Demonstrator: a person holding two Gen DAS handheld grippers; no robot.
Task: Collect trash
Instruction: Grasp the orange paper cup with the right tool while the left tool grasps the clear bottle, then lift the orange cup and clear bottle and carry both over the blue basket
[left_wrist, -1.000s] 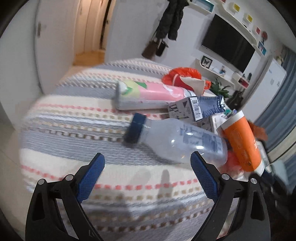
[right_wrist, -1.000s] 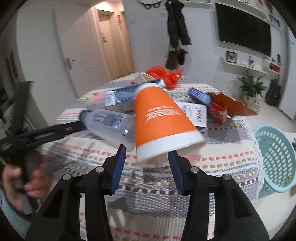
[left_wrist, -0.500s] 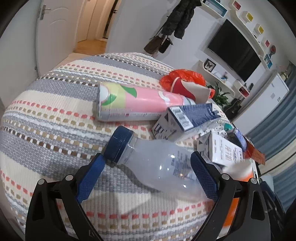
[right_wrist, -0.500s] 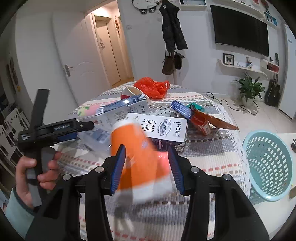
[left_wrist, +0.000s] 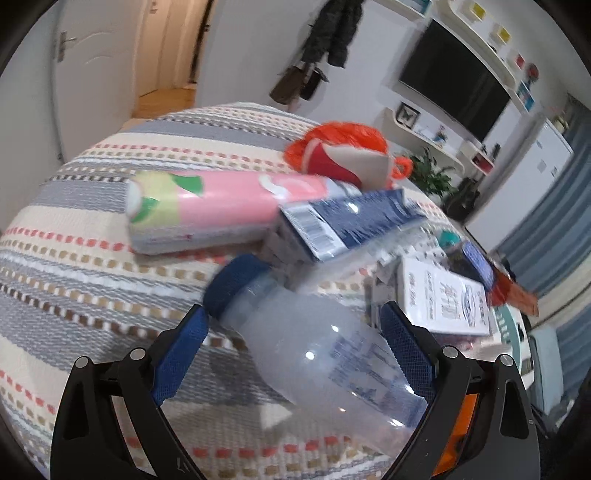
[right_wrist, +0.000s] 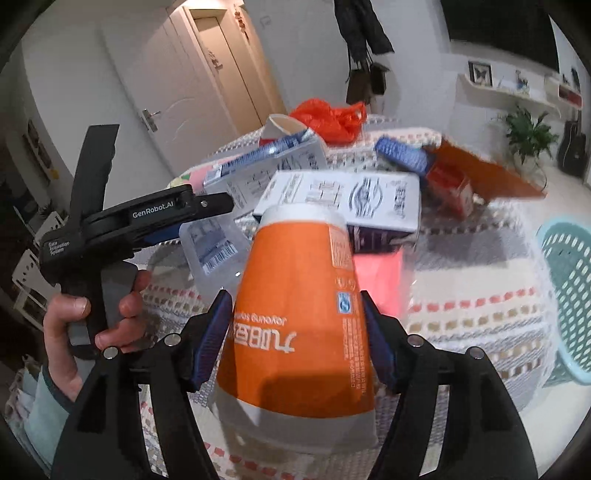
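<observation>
My left gripper (left_wrist: 291, 332) is open, its blue pads either side of a clear plastic bottle (left_wrist: 325, 354) with a blue cap that lies on the striped tablecloth (left_wrist: 92, 266). My right gripper (right_wrist: 297, 325) is shut on an orange and white paper cup (right_wrist: 299, 325), held above the table. The bottle (right_wrist: 214, 251) and the left gripper (right_wrist: 147, 221) also show in the right wrist view. Behind lie a pink can (left_wrist: 221, 206), a blue and white carton (left_wrist: 347, 221), a white box (right_wrist: 343, 199) and an orange bag (right_wrist: 328, 118).
A teal laundry basket (right_wrist: 569, 302) stands on the floor right of the table. A red paper cup (left_wrist: 347, 162), a blue packet (right_wrist: 402, 155) and an orange-red box (right_wrist: 480, 177) lie at the table's far side. Doors and a TV wall are behind.
My left gripper has moved in around the clear bottle. My right gripper has swung with the orange cup, which now sits upright-tilted between the fingers, closer over the table.
</observation>
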